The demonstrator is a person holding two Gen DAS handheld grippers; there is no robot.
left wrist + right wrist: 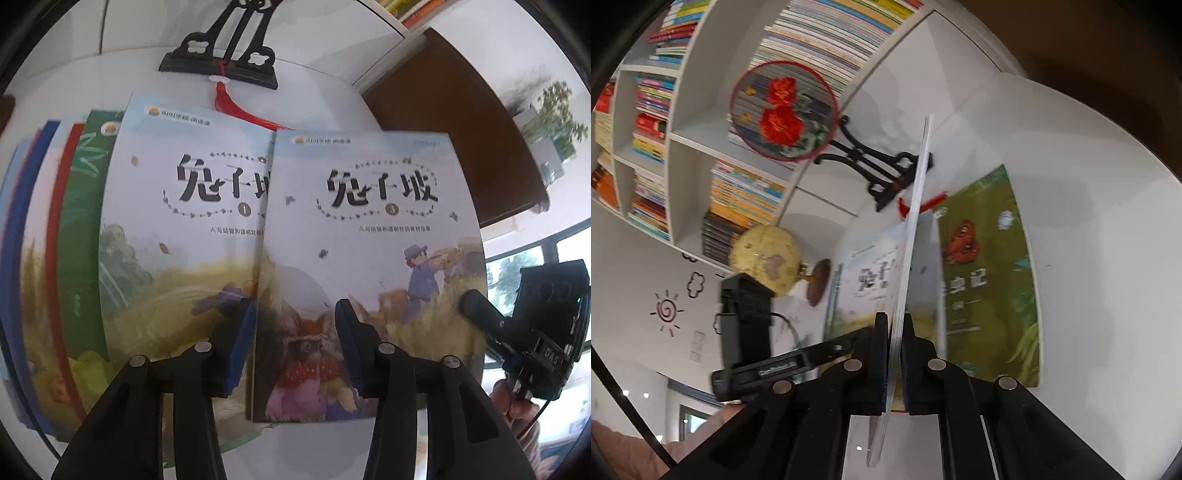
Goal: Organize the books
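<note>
The right gripper (894, 363) was clamped on the near edge of a thin pale-blue illustrated paperback (373, 266), apparently raised above the white table (1089, 184), its long axis running away, while the left gripper (291, 343) stood part-open, empty, over the fanned books.

In the left wrist view, two picture books lie side by side, each titled 兔子坡: the book at nine o'clock (177, 236) carries a circled 1, the book at three o'clock (373, 240) a circled 3. Smaller print is too blurred to read.
</note>
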